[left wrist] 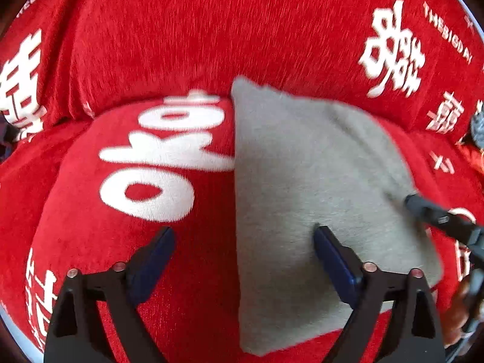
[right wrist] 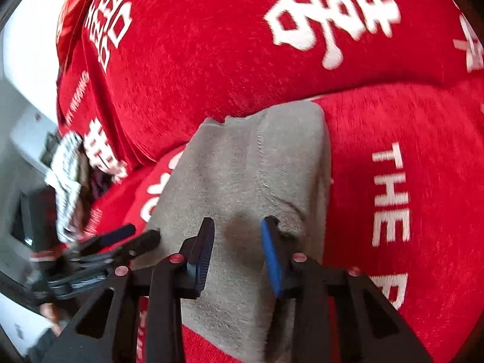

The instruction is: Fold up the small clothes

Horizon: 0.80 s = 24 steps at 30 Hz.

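A folded grey garment (left wrist: 302, 181) lies flat on a red seat cushion (left wrist: 90, 242) printed with white characters. My left gripper (left wrist: 245, 237) hovers over the garment's left edge and is wide open. One of its fingers is above the red cushion and the other above the grey cloth, with nothing pinched. In the right wrist view the same garment (right wrist: 248, 166) runs away from me. My right gripper (right wrist: 237, 231) stands open just above its near part, pads apart, with cloth below the gap. The left gripper's fingers (right wrist: 133, 239) show at the garment's left side.
A red back cushion (left wrist: 211, 30) with white lettering rises behind the seat. A black-and-white patterned cloth (right wrist: 68, 178) sits at the cushion's left end, beside white furniture (right wrist: 27, 69). The right gripper's dark finger (left wrist: 438, 216) reaches in over the garment's right edge.
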Tool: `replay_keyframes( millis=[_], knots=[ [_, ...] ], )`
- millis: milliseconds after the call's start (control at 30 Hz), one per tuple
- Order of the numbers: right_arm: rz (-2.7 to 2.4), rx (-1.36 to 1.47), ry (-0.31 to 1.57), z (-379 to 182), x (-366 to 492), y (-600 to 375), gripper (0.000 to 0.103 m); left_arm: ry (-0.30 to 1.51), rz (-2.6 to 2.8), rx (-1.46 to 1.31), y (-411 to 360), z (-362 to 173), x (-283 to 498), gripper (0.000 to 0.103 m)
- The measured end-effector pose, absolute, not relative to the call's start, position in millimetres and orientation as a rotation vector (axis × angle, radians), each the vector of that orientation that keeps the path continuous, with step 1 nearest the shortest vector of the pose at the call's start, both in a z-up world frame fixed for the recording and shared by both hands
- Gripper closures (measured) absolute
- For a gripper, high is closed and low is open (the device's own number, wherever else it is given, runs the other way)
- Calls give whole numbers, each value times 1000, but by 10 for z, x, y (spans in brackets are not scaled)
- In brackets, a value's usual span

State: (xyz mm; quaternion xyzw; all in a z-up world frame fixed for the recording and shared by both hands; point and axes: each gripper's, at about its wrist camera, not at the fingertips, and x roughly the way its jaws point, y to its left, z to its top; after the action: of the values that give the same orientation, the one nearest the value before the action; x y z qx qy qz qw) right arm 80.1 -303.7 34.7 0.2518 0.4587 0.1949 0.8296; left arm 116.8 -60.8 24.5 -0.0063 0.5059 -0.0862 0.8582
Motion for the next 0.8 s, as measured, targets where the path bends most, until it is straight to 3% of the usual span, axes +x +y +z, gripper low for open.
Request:
replay_keyframes(
  millis=[200,267,300,467,800],
  knots=[
    [344,419,951,607,710,-3083,67,1039,-221,-56,-414,402,1172,8],
    [221,362,936,725,686,-3192,43,1035,-223,-69,-306,448,1229,8],
    [184,355,915,773,671,-3258,26,1049,-235,-98,-228,470,1283,8],
    [209,479,944,736,758,-3454,25,1132,-329,-245,-35,421,1506,9],
    [297,629,1115,103,1094,-3185,25,1247,-447,-237,-551,47,1650,9]
  ],
)
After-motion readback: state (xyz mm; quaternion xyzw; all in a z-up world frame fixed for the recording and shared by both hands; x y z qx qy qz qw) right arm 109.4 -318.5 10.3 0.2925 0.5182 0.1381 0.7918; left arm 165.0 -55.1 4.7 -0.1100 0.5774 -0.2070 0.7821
